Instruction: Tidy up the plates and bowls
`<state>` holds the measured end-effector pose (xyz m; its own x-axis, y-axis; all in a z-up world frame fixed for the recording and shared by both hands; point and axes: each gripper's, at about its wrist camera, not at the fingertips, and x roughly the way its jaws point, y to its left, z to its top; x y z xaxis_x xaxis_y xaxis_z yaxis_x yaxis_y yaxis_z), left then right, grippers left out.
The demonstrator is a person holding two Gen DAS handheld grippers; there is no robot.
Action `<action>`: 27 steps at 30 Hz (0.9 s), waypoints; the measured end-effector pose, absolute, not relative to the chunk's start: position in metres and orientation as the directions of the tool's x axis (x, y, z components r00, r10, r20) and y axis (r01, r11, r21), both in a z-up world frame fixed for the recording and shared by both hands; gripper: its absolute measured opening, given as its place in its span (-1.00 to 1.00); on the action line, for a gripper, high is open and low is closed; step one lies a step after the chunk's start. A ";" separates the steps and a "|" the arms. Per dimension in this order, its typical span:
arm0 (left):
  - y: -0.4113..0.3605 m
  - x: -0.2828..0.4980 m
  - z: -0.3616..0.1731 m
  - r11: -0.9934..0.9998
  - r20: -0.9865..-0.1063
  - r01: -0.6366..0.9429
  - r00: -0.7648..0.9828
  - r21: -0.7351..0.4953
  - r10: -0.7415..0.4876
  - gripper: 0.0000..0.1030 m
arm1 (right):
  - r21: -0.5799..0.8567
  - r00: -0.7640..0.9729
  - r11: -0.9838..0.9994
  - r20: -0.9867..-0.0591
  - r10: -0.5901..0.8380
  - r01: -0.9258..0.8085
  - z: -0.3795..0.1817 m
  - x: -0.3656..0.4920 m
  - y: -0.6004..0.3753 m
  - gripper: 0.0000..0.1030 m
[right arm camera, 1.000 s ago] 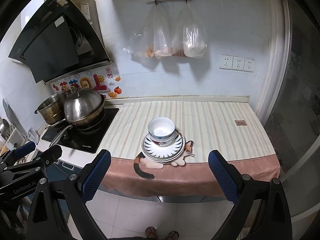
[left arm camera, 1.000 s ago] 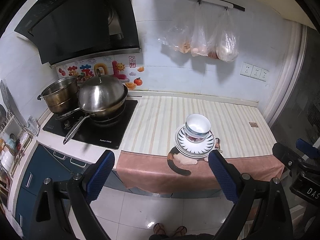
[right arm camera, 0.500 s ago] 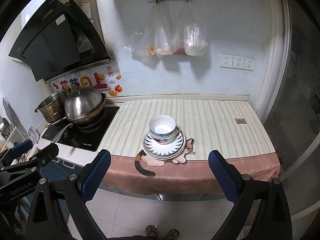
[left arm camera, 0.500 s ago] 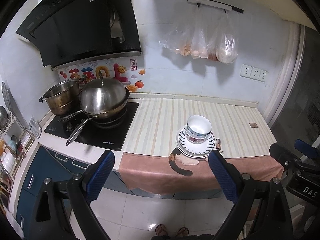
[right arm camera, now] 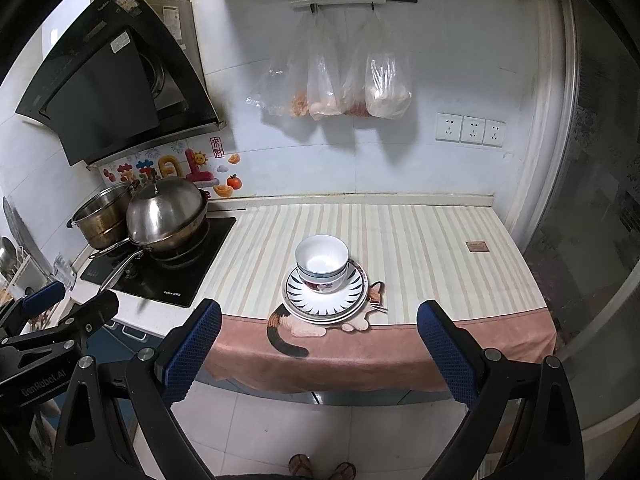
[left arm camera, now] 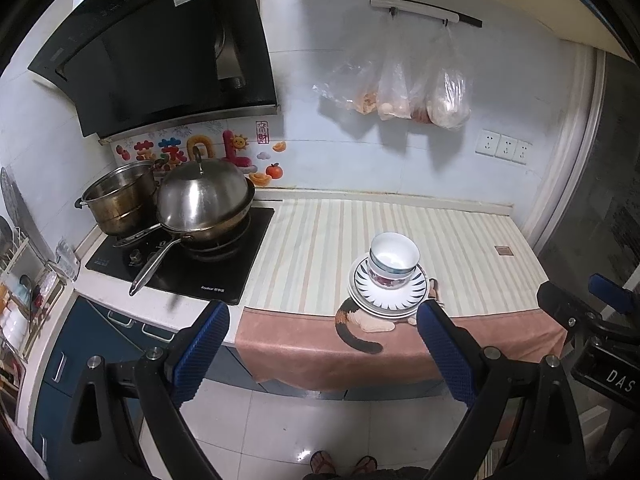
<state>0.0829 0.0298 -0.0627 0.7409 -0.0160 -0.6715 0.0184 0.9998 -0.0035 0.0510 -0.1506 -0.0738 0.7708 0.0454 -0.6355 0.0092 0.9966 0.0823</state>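
Observation:
Stacked white bowls point(left arm camera: 394, 261) point(right arm camera: 321, 261) sit on a stack of plates point(left arm camera: 408, 299) point(right arm camera: 352, 290) with a dark ray pattern, near the front edge of the striped counter mat point(left arm camera: 320, 248) point(right arm camera: 416, 240). My left gripper point(left arm camera: 322, 344) is open and empty, held back from the counter over the floor, with the stack just above its right finger. My right gripper point(right arm camera: 318, 340) is open and empty, also back from the counter, with the stack centred between its fingers.
A lidded wok point(left arm camera: 204, 204) point(right arm camera: 166, 216) and a steel pot point(left arm camera: 120, 200) point(right arm camera: 102, 216) stand on the black hob at left. A range hood point(left arm camera: 160, 48) hangs above. Plastic bags point(left arm camera: 400, 88) point(right arm camera: 340, 88) hang on the wall. A pink cloth point(left arm camera: 400, 352) drapes over the counter edge.
Both grippers have shifted slightly, so the stack sits a little further right in each view. Nothing on the counter has moved.

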 end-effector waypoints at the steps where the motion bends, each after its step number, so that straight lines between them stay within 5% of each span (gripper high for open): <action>1: 0.030 0.083 -0.063 1.000 -0.672 0.019 0.740 -0.003 -0.016 0.87 | 0.081 0.771 0.997 -0.635 0.045 0.009 -0.074 0.051 -0.151 0.95; 27: 0.027 0.092 -0.061 1.000 -0.669 0.028 0.743 0.004 -0.018 0.86 | 0.079 0.769 0.997 -0.637 0.048 0.003 -0.072 0.057 -0.155 0.95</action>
<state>0.0918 0.0272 -0.0612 0.7430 -0.0181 -0.6691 0.0278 0.9996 0.0038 0.0571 -0.1547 -0.0716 0.7693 0.0477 -0.6371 0.0033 0.9969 0.0787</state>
